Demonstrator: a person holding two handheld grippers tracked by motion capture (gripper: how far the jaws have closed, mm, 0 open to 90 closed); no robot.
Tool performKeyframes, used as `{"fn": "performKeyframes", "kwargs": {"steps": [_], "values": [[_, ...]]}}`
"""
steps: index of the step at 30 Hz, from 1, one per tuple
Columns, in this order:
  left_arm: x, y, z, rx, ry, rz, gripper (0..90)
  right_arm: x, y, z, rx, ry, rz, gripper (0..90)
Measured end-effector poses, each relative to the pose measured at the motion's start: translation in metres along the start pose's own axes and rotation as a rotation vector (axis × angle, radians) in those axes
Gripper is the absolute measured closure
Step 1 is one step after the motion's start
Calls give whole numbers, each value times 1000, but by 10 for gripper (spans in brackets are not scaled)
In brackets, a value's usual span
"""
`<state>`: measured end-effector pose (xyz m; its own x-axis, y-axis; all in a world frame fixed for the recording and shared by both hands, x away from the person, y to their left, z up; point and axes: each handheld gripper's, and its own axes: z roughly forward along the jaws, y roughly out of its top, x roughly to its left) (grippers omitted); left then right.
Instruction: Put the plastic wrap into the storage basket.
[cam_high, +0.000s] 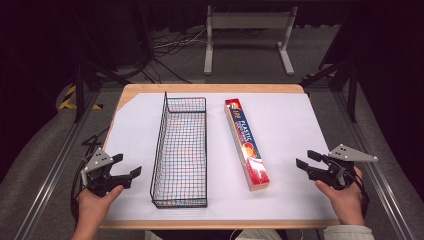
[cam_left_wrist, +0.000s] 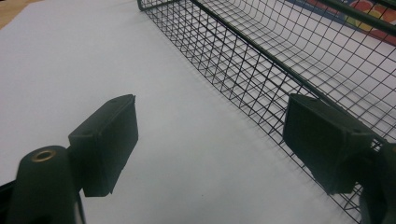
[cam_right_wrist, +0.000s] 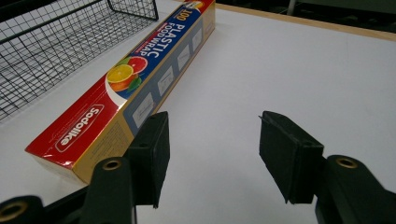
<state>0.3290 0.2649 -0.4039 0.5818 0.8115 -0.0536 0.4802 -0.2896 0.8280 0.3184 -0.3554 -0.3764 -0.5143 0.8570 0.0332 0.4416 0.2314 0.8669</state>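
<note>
Right claw (cam_right_wrist: 212, 156) apart, empty, beside box (cam_right_wrist: 126, 88)

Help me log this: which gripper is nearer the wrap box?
The right gripper; the wrap box lies beside its jaws, while the basket separates the left gripper from it.

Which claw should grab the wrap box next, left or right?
Probably right. The right claw sits just beside the wrap box, jaws apart and empty, nothing between them. The left claw is on the basket's far side.
</note>
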Motion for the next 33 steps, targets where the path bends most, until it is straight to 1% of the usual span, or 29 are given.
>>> {"fn": "performKeyframes", "kwargs": {"steps": [1, 4, 7, 10, 11, 12, 13, 14, 15, 16, 17, 18, 19, 21, 22, 24, 25, 26, 27, 28, 29, 30, 31, 32, 33], "values": [[0, 0, 1, -2, 1, -8, 189, 1, 1, -1, -3, -2, 3, 425], [0, 0, 1, -1, -3, -17, 191, 0, 2, -2, -10, -6, 1, 428], [0, 0, 1, 1, -2, -18, 190, -1, 4, -3, -5, 29, 22, 415], [-1, 1, 1, -2, -3, -20, 190, 2, 7, -2, 11, 40, 4, 396], [-1, 1, 1, -1, -3, -21, 190, 2, 8, -2, 11, 42, -4, 406], [-1, 0, 1, 0, -6, -24, 190, 3, 10, -2, 21, 32, -8, 452], [-1, 0, 1, 2, -10, -23, 190, 3, 10, -1, 36, 22, -6, 478], [0, 0, 1, 3, -9, -22, 190, 4, 11, -1, 44, 10, -23, 480], [0, 0, 1, 6, -8, -23, 190, 5, 12, 0, 35, 7, -34, 491], [0, -1, 0, 6, -5, -25, 190, 6, 12, 0, 22, 12, -39, 523], [0, -1, 0, 6, -5, -26, 191, 7, 13, 0, 11, 29, -32, 533], [0, -1, 0, 10, -1, -26, 190, 8, 14, 1, 3, 37, -27, 526], [0, -1, 1, 13, 0, -25, 191, 9, 17, 2, -2, 51, -20, 488], [-1, -1, 1, 15, -2, -25, 191, 10, 19, 5, -22, 63, -18, 422], [-1, -1, 1, 16, 0, -25, 191, 11, 23, 6, -33, 51, -44, 453], [0, -1, 1, 15, 3, -25, 191, 12, 31, 5, -8, 45, -45, 463], [0, -1, 1, 15, 4, -25, 191, 12, 35, 6, -6, 45, -58, 450], [1, -2, 1, 12, 6, -27, 191, 11, 37, 6, -8, 54, -57, 428], [1, -2, 1, 13, 6, -28, 191, 11, 39, 9, -25, 71, -33, 423], [1, -2, 1, 14, 11, -24, 191, 11, 43, 11, -9, 82, -22, 412], [1, -2, 1, 14, 10, -27, 190, 12, 46, 12, 9, 77, -23, 392], [1, -2, 1, 14, 10, -27, 190, 12, 46, 12, 9, 77, -23, 392], [1, -2, 1, 14, 10, -27, 190, 12, 50, 15, 33, 60, -30, 369], [1, -2, 1, 13, 14, -27, 190, 13, 54, 16, 43, 51, -32, 347], [2, -2, 1, 17, 15, -25, 190, 14, 58, 19, 48, 54, -24, 330]]}}
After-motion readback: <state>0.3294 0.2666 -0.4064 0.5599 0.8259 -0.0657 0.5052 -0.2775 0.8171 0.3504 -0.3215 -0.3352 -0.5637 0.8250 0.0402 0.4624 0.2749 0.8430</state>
